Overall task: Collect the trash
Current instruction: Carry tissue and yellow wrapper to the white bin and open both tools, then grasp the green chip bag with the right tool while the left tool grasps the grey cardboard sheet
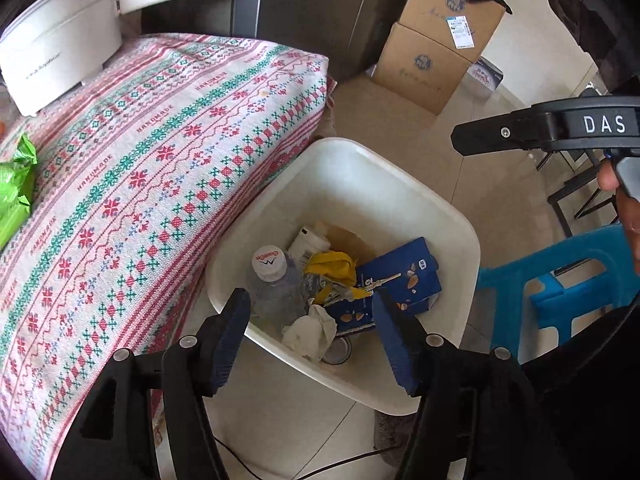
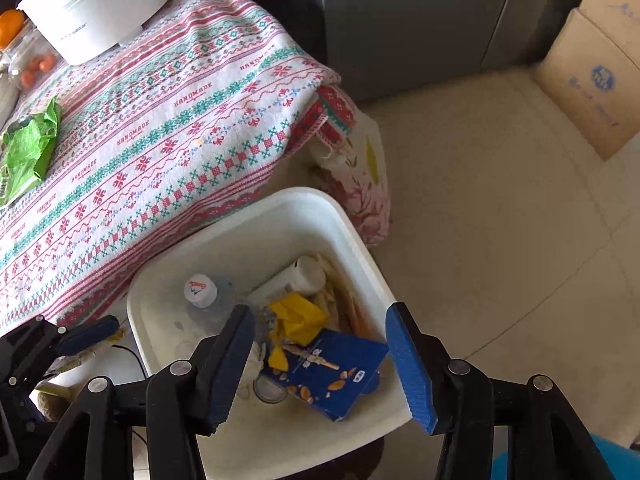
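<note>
Green wrapper [image 1: 14, 188] on table [image 1: 168, 128], far left of left claw [image 1: 316, 336], still uncollected. White pot [image 1: 60, 40] at table's far corner. Left claw's jaws apart, nothing between pads, above near rim of white bin [image 1: 448, 216] on floor. Bin holds clear bottle [image 1: 276, 280], yellow wrapper [image 1: 332, 264], crumpled tissue [image 1: 312, 330], blue carton [image 1: 404, 276]. Right claw [image 2: 320, 364] also apart, empty, over same bin. Cardboard boxes [image 1: 436, 52] beyond; blue stool [image 1: 560, 280] right of left claw.
</note>
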Action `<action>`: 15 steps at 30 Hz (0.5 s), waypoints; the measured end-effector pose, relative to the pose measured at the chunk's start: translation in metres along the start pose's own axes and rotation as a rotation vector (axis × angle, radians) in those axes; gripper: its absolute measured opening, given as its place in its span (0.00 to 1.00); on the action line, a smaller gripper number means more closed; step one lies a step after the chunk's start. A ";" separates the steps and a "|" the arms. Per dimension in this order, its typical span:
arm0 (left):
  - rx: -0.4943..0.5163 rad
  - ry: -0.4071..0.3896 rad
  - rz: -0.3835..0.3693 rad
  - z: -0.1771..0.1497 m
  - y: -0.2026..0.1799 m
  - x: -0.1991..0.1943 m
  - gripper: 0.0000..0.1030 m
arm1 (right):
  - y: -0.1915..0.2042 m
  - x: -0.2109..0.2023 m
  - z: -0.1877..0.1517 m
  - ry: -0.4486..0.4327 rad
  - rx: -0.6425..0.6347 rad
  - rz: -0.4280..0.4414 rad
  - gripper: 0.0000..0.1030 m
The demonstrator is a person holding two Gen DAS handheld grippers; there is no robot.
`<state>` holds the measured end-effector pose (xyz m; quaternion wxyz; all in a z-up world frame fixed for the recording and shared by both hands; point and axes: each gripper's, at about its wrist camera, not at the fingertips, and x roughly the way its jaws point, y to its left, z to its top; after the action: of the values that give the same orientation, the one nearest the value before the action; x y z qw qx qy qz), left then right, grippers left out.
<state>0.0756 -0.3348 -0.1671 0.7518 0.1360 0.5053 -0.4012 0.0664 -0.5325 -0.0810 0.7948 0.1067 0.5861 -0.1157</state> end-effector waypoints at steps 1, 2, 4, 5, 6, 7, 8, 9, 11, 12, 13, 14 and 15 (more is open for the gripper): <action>-0.009 -0.003 0.007 0.000 0.003 -0.004 0.68 | 0.002 0.000 0.000 -0.001 -0.003 0.000 0.60; -0.019 -0.005 0.018 0.000 0.007 -0.008 0.71 | 0.004 0.000 0.001 -0.002 -0.006 0.000 0.61; -0.040 -0.013 0.039 0.000 0.017 -0.019 0.73 | 0.009 0.000 0.003 -0.005 -0.015 0.003 0.62; -0.053 -0.018 0.049 0.000 0.023 -0.025 0.74 | 0.013 -0.001 0.004 -0.008 -0.022 0.004 0.63; -0.069 -0.024 0.060 0.000 0.031 -0.032 0.75 | 0.017 -0.001 0.006 -0.014 -0.033 0.008 0.64; -0.087 -0.030 0.073 0.000 0.040 -0.039 0.75 | 0.022 -0.002 0.007 -0.020 -0.046 0.009 0.64; -0.104 -0.035 0.085 0.001 0.050 -0.045 0.75 | 0.028 -0.003 0.009 -0.027 -0.059 0.009 0.66; -0.123 -0.042 0.100 0.002 0.061 -0.052 0.76 | 0.034 -0.004 0.011 -0.036 -0.073 0.009 0.67; -0.157 -0.055 0.139 0.004 0.083 -0.067 0.76 | 0.049 -0.006 0.016 -0.053 -0.100 0.011 0.68; -0.176 -0.061 0.163 0.003 0.095 -0.075 0.77 | 0.058 -0.007 0.019 -0.059 -0.111 0.015 0.69; -0.197 -0.067 0.189 0.003 0.108 -0.082 0.77 | 0.066 -0.007 0.021 -0.064 -0.123 0.021 0.69; -0.220 -0.073 0.219 0.002 0.121 -0.090 0.77 | 0.076 -0.007 0.024 -0.067 -0.134 0.027 0.70; -0.243 -0.079 0.251 0.001 0.135 -0.097 0.77 | 0.085 -0.006 0.027 -0.070 -0.144 0.034 0.71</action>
<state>0.1605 -0.2036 -0.1098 0.8261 0.0903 0.4994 -0.2451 0.1152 -0.4593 -0.0644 0.8223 0.0548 0.5628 -0.0635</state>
